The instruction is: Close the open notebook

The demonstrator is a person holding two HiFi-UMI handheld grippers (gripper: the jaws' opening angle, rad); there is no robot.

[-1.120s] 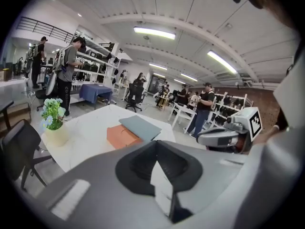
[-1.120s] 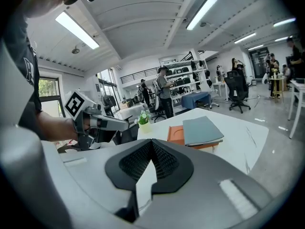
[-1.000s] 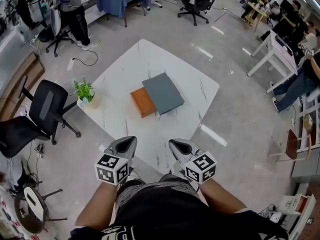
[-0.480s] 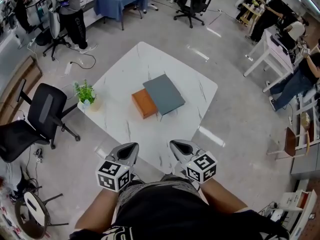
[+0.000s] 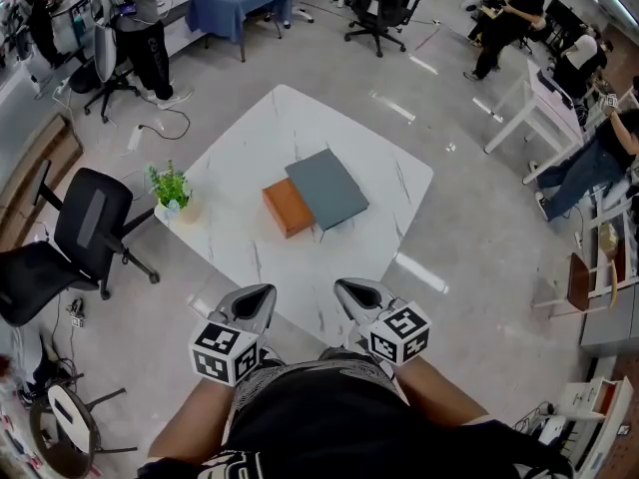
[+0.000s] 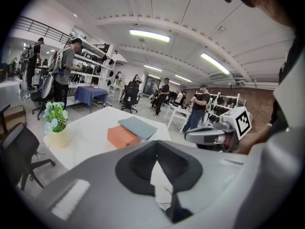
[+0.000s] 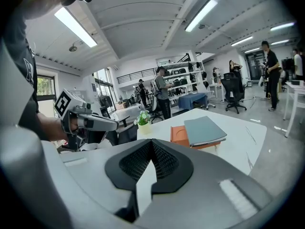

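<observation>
The gray notebook (image 5: 326,188) was seen near the middle of the white table (image 5: 270,128), its left edge laid over an orange box (image 5: 285,208). Its cover appeared already flat, with no spread pages that could be made out. The left gripper (image 5: 262,295) and the right gripper (image 5: 344,289) were held low at the near side, close to the body and well apart from the notebook, each with its jaws pressed together on nothing.

The main risk was judged to be the uneven support. If the cover were pressed on the raised left side, the notebook could be tipped or slid off the box. A hard sideways shove could carry both toward the far edge. The potted plant (image 5: 168,190) at the left was judged safely clear.
</observation>
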